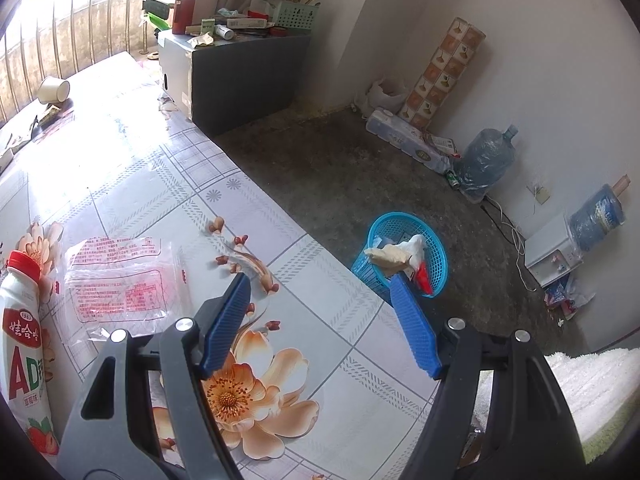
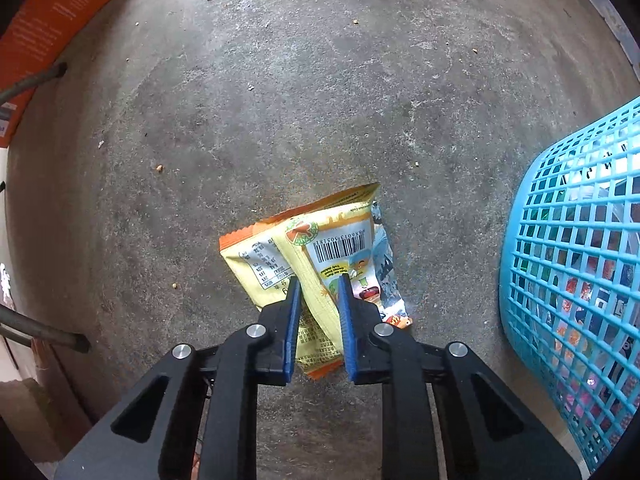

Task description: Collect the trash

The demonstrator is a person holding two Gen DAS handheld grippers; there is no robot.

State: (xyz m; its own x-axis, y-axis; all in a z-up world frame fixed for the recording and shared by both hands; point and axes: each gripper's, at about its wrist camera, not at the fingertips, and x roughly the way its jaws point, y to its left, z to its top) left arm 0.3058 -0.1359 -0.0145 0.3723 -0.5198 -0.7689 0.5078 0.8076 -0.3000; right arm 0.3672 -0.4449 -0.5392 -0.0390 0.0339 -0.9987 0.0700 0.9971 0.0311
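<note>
On the concrete floor lies a yellow and orange snack wrapper point(image 2: 340, 240), barcode side up. My right gripper point(image 2: 319, 280) points straight down and is shut on the wrapper's near part, which creases up between the blue pads. The blue mesh trash basket point(image 2: 572, 240) stands just right of it, with wrappers inside. In the left wrist view the same basket point(image 1: 404, 256) sits on the floor beyond the table edge, paper and a red-white packet sticking out. My left gripper point(image 1: 320, 284) hovers open over the flowered tablecloth point(image 1: 280, 240), nothing between its fingers.
A clear plastic bag with red print point(image 1: 116, 280) and a white drink bottle with a red cap point(image 1: 22, 344) lie on the table at left. A paper cup point(image 1: 54, 90) lies far back. Water jugs point(image 1: 486, 160) line the wall. An orange box point(image 2: 52, 28) lies upper left.
</note>
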